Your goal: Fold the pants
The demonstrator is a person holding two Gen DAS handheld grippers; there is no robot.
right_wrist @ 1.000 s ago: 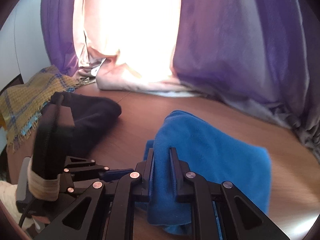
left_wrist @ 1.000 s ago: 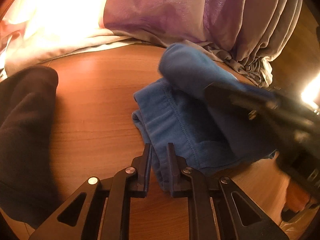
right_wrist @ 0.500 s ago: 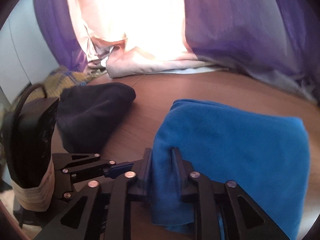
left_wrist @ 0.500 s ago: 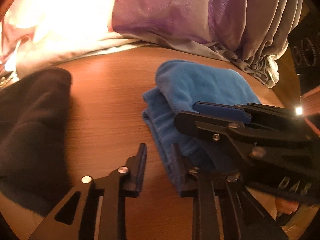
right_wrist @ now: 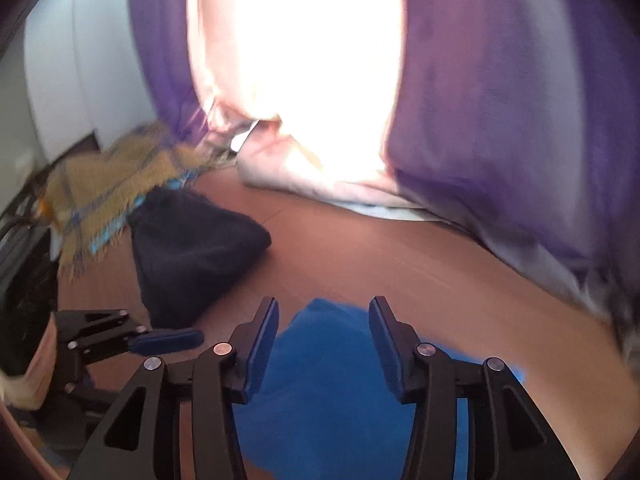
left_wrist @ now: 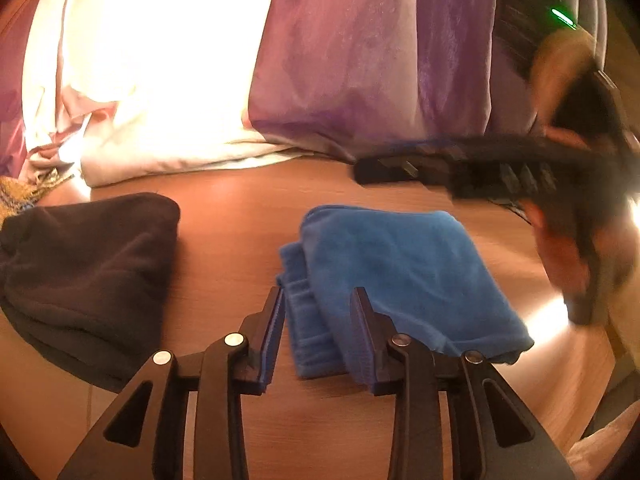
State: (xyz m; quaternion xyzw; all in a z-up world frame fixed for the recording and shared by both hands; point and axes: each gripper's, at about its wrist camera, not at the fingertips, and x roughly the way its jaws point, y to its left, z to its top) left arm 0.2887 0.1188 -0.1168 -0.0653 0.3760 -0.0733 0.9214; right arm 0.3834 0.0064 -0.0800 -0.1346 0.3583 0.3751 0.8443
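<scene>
One dark garment (left_wrist: 84, 276) lies on the wooden table (left_wrist: 232, 220), left of the one pair of blue pants (left_wrist: 396, 272), which rests folded in the table's middle. Two grippers: the left gripper (left_wrist: 318, 300) has its jaws just opening, apart around the pants' edge; the right gripper (right_wrist: 323, 312), also just opening, hangs above the pants, gripping nothing. No writing is readable.

A wooden desk (left_wrist: 236, 216) carried folded blue pants (left_wrist: 400, 264). A dark garment (left_wrist: 80, 272) lay left of the pants, apart from them.
</scene>
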